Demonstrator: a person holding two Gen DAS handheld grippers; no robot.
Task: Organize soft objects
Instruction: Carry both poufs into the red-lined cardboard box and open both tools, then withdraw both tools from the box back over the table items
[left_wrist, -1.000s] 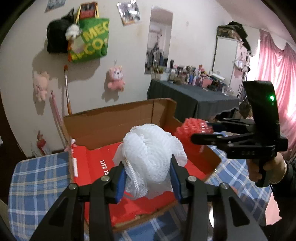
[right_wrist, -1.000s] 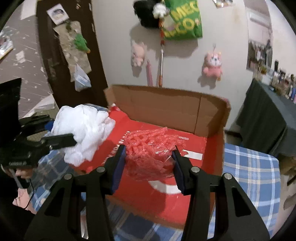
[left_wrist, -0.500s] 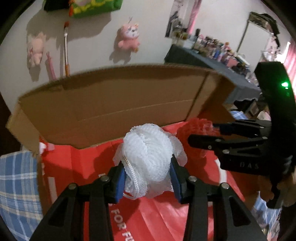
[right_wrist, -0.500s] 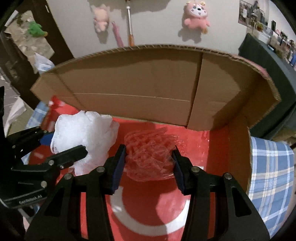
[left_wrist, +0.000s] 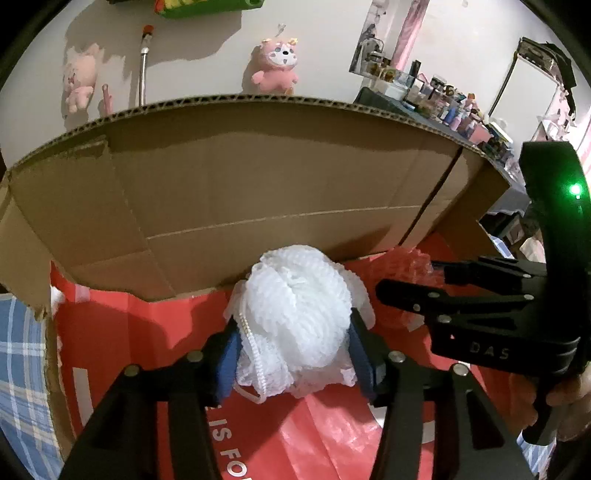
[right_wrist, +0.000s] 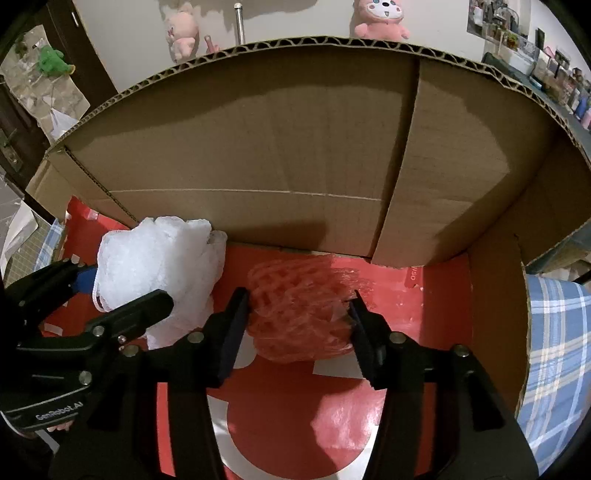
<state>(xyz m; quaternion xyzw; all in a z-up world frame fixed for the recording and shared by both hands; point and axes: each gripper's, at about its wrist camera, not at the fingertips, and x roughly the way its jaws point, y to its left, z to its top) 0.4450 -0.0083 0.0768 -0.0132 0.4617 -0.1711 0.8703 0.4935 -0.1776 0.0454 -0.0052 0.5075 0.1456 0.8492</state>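
Observation:
My left gripper (left_wrist: 295, 347) is shut on a white mesh bath puff (left_wrist: 295, 314), held low inside a cardboard box (left_wrist: 258, 184) lined with a red bag (left_wrist: 314, 443). The puff also shows in the right wrist view (right_wrist: 159, 266), left of my right gripper (right_wrist: 299, 310). The right gripper's jaws stand wide on either side of a red foam net (right_wrist: 295, 314) that lies on the box floor; they look to have let go of it. In the left wrist view the right gripper (left_wrist: 417, 284) is to the right, with the red net (left_wrist: 399, 291) behind it.
The box's back wall (right_wrist: 277, 147) rises close ahead and its right wall (right_wrist: 495, 332) stands beside the right gripper. A blue plaid cloth (right_wrist: 554, 350) lies under the box. Pink plush toys (left_wrist: 275, 66) hang on the wall behind.
Both grippers moved forward and down into the box, close to its back wall. The right gripper's jaws have widened around the red net, which now rests on the floor.

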